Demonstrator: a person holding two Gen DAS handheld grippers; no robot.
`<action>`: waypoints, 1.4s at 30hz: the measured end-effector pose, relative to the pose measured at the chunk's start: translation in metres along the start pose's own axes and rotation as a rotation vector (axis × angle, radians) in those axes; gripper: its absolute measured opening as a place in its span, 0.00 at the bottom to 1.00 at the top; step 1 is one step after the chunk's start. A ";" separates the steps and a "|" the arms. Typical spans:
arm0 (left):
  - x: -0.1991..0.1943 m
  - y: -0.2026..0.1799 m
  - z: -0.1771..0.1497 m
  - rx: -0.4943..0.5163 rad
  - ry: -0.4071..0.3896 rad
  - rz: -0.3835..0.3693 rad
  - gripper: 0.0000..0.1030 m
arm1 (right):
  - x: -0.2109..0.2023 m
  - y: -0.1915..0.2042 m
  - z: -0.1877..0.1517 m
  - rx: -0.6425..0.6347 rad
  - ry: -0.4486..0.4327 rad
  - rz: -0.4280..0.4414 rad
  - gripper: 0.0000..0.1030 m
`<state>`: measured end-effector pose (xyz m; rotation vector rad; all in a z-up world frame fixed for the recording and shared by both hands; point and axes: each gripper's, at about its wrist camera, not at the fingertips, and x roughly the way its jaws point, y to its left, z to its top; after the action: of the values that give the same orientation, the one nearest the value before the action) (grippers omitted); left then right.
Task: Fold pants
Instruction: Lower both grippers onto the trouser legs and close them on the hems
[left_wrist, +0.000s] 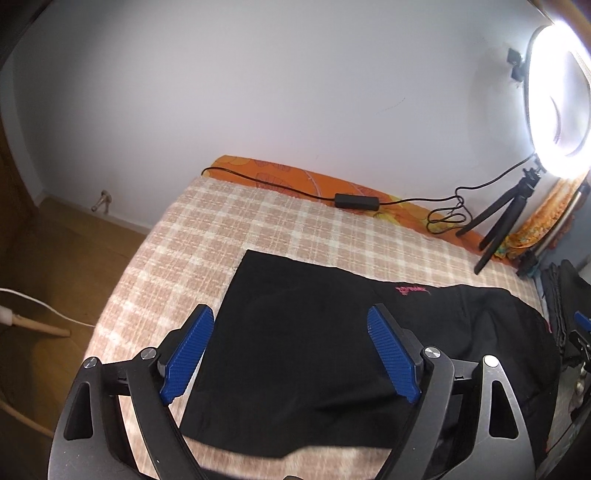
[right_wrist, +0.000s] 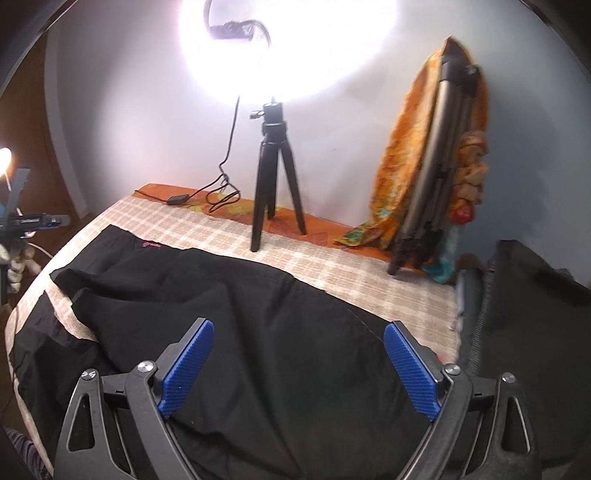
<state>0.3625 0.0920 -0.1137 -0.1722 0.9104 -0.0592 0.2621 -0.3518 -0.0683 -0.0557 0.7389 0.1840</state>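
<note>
Blue-padded fingers (left_wrist: 192, 354) of the left gripper (left_wrist: 291, 314) and right gripper (right_wrist: 299, 328) stand released, spread wide over the black pants (right_wrist: 240, 314) lying across the checked bed (left_wrist: 258, 221), nothing clamped between them.

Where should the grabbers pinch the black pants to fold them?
Probably at the near edge of the black pants: the left gripper by the flat, square-cut end, the right gripper over the bunched part. Come from above and pinch the edge, since the cloth lies flat on the checked blanket.
</note>
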 end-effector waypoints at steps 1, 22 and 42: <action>0.006 0.000 0.002 -0.003 0.009 -0.007 0.81 | 0.005 -0.001 0.003 -0.002 0.005 0.007 0.90; 0.113 0.020 0.034 -0.076 0.145 0.003 0.66 | 0.142 0.001 0.037 -0.061 0.153 0.133 0.90; 0.119 0.028 0.033 -0.024 0.097 0.070 0.11 | 0.193 0.036 0.045 -0.197 0.239 0.208 0.72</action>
<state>0.4609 0.1085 -0.1921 -0.1603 1.0130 0.0084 0.4245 -0.2827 -0.1645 -0.1911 0.9634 0.4540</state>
